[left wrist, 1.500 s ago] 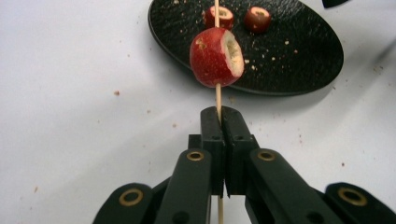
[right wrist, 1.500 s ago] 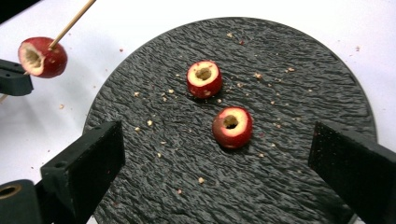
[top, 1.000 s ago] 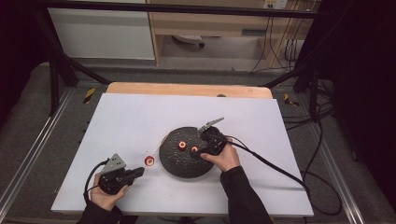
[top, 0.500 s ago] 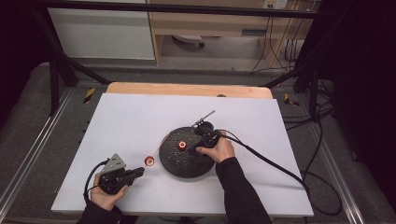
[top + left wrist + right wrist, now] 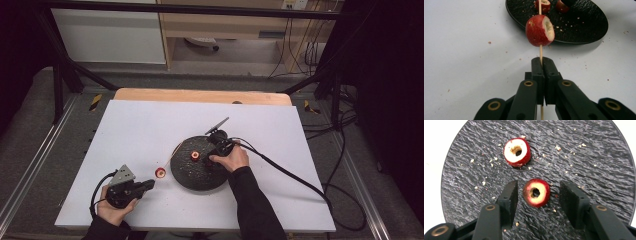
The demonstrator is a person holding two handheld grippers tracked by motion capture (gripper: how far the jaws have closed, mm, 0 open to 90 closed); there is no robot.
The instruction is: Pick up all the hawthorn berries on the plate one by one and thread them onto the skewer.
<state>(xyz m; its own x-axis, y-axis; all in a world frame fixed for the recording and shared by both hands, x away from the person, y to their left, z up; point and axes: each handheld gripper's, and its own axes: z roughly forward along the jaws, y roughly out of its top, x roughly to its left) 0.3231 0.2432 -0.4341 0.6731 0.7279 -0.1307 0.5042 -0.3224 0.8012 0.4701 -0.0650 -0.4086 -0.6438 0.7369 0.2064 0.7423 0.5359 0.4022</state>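
Rough matt slate-like plate, glossy red fruit, thin wooden skewer

White table with a crumb-strewn round black plate directly on it

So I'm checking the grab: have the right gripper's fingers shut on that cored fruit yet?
Not yet. The right gripper has been closing, but gaps remain between its fingers and the cored fruit on the black plate.

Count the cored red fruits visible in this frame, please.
3. One is threaded on the skewer that the left gripper holds; two lie on the black plate: one between the right gripper jaws, untouched, and one just beyond.
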